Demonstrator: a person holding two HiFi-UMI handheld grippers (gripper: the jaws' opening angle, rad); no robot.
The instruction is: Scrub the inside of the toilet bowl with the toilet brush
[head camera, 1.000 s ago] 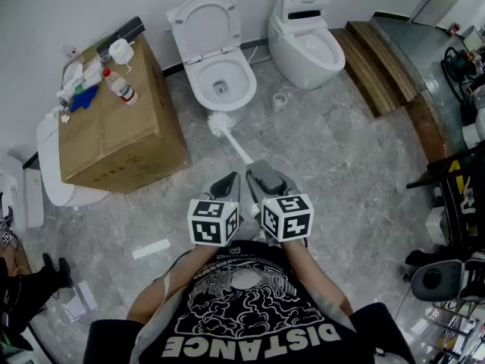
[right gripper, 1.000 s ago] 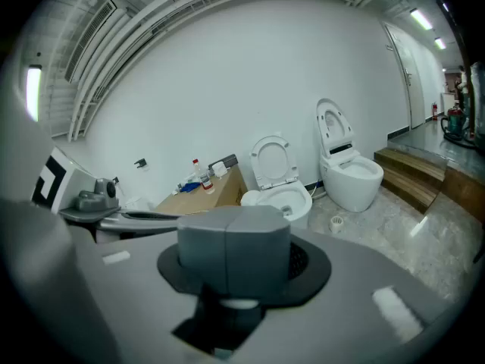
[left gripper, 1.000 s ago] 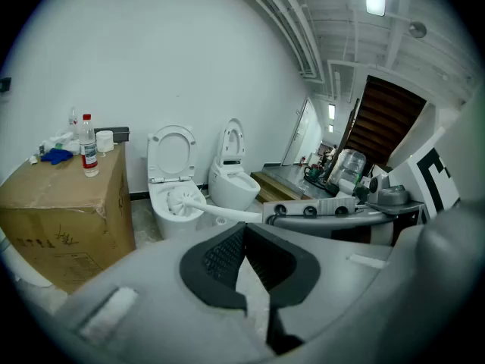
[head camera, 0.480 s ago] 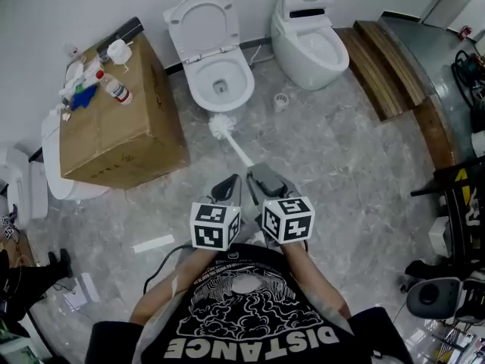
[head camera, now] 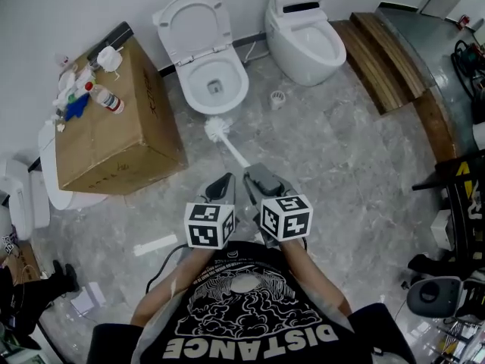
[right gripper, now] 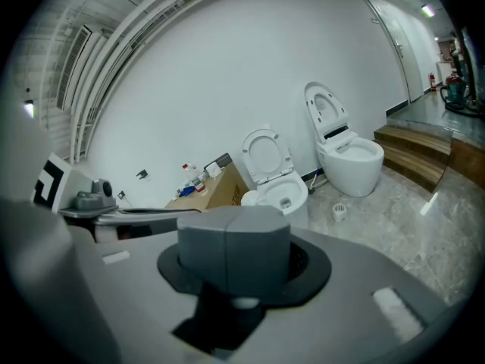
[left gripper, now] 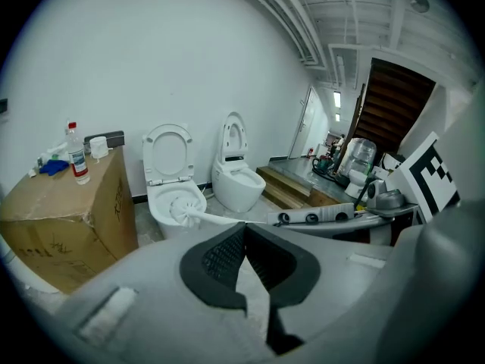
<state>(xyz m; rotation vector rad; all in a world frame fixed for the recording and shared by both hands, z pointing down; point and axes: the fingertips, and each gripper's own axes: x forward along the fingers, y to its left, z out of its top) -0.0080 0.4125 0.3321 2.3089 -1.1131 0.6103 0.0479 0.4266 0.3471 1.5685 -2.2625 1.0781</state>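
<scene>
We see right gripper [head camera: 263, 179] clamping toilet brush [head camera: 218, 130] by handle end, left gripper [head camera: 223, 184] closed empty. Long lever, so brush could twist or clip toilet bowl [head camera: 190, 89] rim.

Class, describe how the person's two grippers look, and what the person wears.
The left gripper and right gripper are grey with dark pads; each carries a white cube with black square markers. The person wears a black T-shirt with white print.

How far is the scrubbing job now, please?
Done: the right gripper has its jaws shut on the white toilet brush. In hand: its bristle head is held in front of the white open toilet bowl, outside the rim. Still to do: all the scrubbing inside.
</scene>
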